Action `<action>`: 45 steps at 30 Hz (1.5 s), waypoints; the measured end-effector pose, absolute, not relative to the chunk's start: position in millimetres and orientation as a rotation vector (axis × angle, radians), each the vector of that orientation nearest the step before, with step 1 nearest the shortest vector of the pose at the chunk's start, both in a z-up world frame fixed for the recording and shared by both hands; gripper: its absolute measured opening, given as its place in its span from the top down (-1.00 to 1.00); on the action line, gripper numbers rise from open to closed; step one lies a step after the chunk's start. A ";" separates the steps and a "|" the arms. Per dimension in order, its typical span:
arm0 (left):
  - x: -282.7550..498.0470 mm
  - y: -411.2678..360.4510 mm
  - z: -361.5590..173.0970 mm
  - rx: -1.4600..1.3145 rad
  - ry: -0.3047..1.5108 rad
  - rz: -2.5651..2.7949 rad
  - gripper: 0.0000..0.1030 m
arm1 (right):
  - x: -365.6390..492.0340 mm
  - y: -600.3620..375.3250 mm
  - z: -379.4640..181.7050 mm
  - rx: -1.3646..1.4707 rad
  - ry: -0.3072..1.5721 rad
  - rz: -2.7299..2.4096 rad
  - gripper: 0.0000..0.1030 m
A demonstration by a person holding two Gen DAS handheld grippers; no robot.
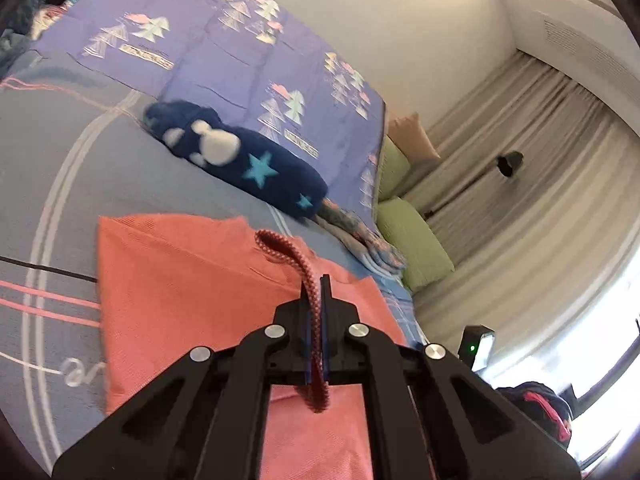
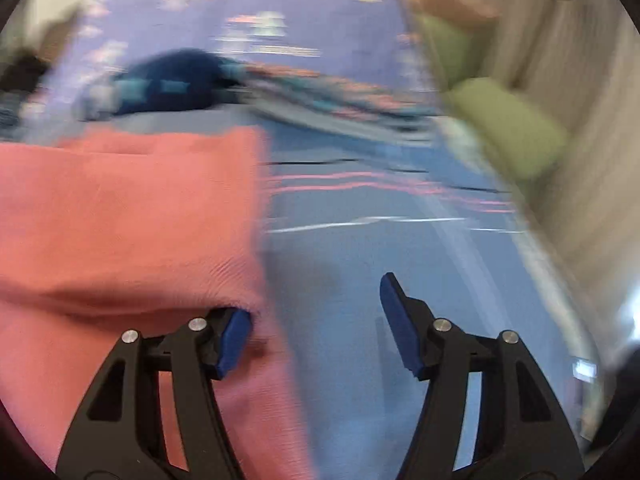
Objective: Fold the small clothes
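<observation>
I have the bed (image 1: 60, 168) under me as the work surface, its grey-blue cover bare enough in the middle to fold on. A purple quilt (image 1: 224, 52) with a tree print lies toward the far edge, and two green pillows (image 1: 416, 240) sit at the far right corner, out of my way. The salmon-pink garment (image 1: 180, 300) — the piece I judge to be in hand — lies spread flat near the bed's near edge, where both grippers reach it. A navy fleece piece with stars (image 1: 248, 164) waits just beyond it, apart.

My left gripper (image 1: 318, 320) has its fingers pressed together on the garment's red-and-white patterned collar (image 1: 308, 276), lifting that strip clear of the cloth. My right gripper (image 2: 316, 328) stands spread wide, nothing between its fingers — one blue pad (image 2: 234, 340) lies at the garment's right edge, the other over bare cover; this view is blurred.
</observation>
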State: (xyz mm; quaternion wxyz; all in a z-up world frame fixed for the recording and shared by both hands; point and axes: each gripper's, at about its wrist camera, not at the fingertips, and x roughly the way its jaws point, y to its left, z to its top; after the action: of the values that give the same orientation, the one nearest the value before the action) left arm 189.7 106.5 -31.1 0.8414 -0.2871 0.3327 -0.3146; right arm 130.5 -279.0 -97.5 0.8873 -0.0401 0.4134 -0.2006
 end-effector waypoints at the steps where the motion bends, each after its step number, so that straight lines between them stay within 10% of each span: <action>1: 191.3 111.7 -32.3 -0.603 0.705 -0.639 0.95 | 129.0 -286.5 -98.6 -0.040 0.867 -0.438 -0.50; 17: 193.2 133.1 -32.5 -0.425 0.704 -0.516 0.93 | 105.2 -259.2 -85.2 -0.094 0.842 -0.229 -0.60; 22: 213.3 130.2 -69.2 -0.345 0.860 -0.400 0.12 | 98.6 -254.4 -78.3 -0.114 0.828 -0.223 -0.63; 45: 221.4 141.2 -86.4 -0.283 0.860 -0.251 -0.18 | 243.4 -352.2 -104.4 0.510 0.981 0.232 -0.42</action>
State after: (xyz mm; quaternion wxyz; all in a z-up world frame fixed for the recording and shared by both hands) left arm 221.4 141.2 -86.4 0.8916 -0.1365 0.4144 -0.1210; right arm 243.4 -352.2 -104.4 0.8447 0.2419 0.4647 0.1100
